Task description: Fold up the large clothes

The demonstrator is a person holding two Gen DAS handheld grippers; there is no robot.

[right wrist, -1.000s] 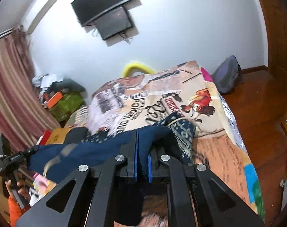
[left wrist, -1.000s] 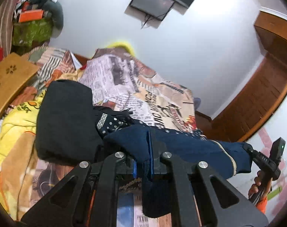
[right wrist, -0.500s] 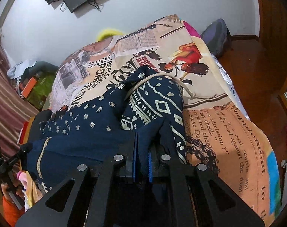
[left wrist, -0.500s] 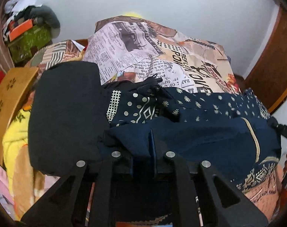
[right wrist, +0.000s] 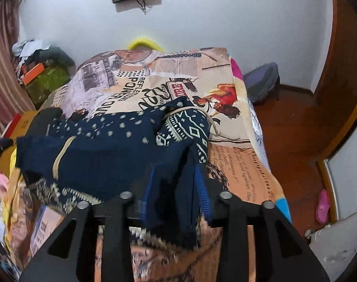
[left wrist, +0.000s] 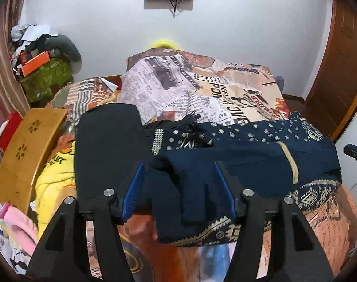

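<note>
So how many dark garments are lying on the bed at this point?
2: a navy patterned garment spread across the near end of the bed, and a folded black garment just left of it. Others may be hidden underneath.

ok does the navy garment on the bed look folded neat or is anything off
Not neat yet. The navy garment lies bunched across the bed: its patterned end humps up, and a fold of cloth sits between each gripper's opening jaws, left gripper and right gripper.

The left gripper (left wrist: 178,189), jaws opening, straddles a fold of the navy patterned garment (left wrist: 249,155) lying on the newspaper-print bedspread (left wrist: 202,89), beside a black garment (left wrist: 107,145).
</note>
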